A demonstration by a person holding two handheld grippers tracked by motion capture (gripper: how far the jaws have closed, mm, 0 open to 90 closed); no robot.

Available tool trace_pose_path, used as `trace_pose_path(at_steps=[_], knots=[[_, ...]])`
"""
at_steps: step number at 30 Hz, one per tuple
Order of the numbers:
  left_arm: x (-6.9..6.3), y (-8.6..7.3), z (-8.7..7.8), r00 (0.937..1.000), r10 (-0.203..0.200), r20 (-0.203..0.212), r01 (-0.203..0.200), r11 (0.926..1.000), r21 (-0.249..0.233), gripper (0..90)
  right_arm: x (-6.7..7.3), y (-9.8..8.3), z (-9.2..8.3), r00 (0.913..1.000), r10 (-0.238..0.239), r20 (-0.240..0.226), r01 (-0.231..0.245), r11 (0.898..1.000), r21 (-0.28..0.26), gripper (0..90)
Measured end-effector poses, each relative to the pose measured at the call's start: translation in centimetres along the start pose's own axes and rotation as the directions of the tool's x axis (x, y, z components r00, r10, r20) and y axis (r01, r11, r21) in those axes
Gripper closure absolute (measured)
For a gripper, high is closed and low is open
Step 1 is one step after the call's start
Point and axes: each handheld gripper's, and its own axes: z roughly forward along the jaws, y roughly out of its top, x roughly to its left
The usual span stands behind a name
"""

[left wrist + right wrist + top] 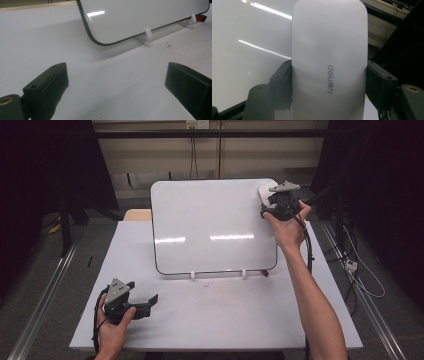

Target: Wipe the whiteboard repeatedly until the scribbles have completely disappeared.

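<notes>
A white whiteboard (210, 225) leans on two small white stands (192, 275) at the middle of the white table (220, 315). My right gripper (272, 202) is at the board's upper right corner, shut on a white eraser (328, 60) with a grey "deli" mark; both jaws press its sides. The eraser (264, 192) lies against the board's top right corner. My left gripper (152, 299) rests low at the table's front left, open with nothing between its fingers (47, 85). The board's lower edge (140, 22) is ahead of it.
A small red object (264, 273) lies by the board's lower right corner, also seen as a red object (200, 17) in the left gripper view. A wooden piece (137, 214) sits behind the table's left. Dark frames and cables (350, 265) flank the table.
</notes>
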Motion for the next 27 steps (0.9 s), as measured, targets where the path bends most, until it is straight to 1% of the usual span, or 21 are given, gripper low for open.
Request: trace_pose_path(at_steps=[4,5,7,10,11,13,15,16,18,21,25,26,27], knots=[[0.0,0.0,0.1,1.0,0.005,0.002,-0.005,1.0,0.006,4.7,1.2,-0.8,-0.3,0.9975,-0.069,-0.015,0.069,0.998,-0.003,31.6],[0.0,0.0,0.1,1.0,0.0,0.005,0.0,1.0,0.002,4.7,1.5,-1.0,-0.4,0.9966,-0.081,-0.018,0.081,0.997,-0.003,31.6],[0.0,0.0,0.0,1.0,0.006,0.003,-0.006,1.0,0.007,4.7,2.1,-1.5,-0.6,0.9941,-0.105,-0.025,0.105,0.994,-0.008,31.6],[0.0,0.0,0.0,1.0,0.001,0.0,-0.001,1.0,0.002,4.7,2.7,-2.3,-0.8,0.9929,-0.115,-0.032,0.114,0.993,-0.031,31.6],[0.0,0.0,0.0,1.0,0.001,0.0,-0.001,1.0,0.002,4.7,2.7,-2.5,-1.0,0.9935,-0.106,-0.04,0.105,0.994,-0.042,31.6],[0.1,-0.1,0.0,1.0,-0.001,0.001,0.001,1.0,0.002,4.7,2.5,-2.9,-1.1,0.9945,-0.076,-0.072,0.072,0.996,-0.061,31.6],[0.2,-0.1,-0.1,1.0,-0.003,0.0,0.003,1.0,0.004,4.7,2.3,-3.2,-1.2,0.9931,-0.044,-0.109,0.036,0.997,-0.068,31.6],[0.2,-0.1,-0.1,1.0,-0.004,-0.002,0.004,1.0,0.002,4.8,2.3,-3.3,-1.2,0.9927,-0.038,-0.114,0.03,0.997,-0.073,31.6],[0.2,-0.2,-0.1,1.0,-0.009,0.0,0.009,1.0,0.0,4.7,2.5,-3.5,-1.4,0.9924,-0.05,-0.113,0.041,0.996,-0.077,31.6],[0.3,-0.2,-0.2,1.0,-0.008,-0.004,0.008,1.0,0.0,4.7,2.4,-3.7,-1.6,0.9894,-0.039,-0.14,0.027,0.996,-0.085,31.6],[0.3,-0.1,-0.2,0.9999,-0.01,-0.004,0.01,0.9999,-0.004,4.7,2.5,-4.3,-1.8,0.9873,-0.035,-0.155,0.02,0.995,-0.099,31.6],[0.3,-0.1,-0.2,1.0,-0.008,-0.003,0.008,1.0,-0.004,4.8,2.6,-4.5,-1.9,0.9869,-0.037,-0.157,0.02,0.994,-0.109,31.6],[0.3,-0.1,-0.2,1.0,-0.008,-0.003,0.008,1.0,-0.004,4.7,2.7,-4.6,-2.2,0.985,-0.038,-0.168,0.017,0.992,-0.123,31.6]])
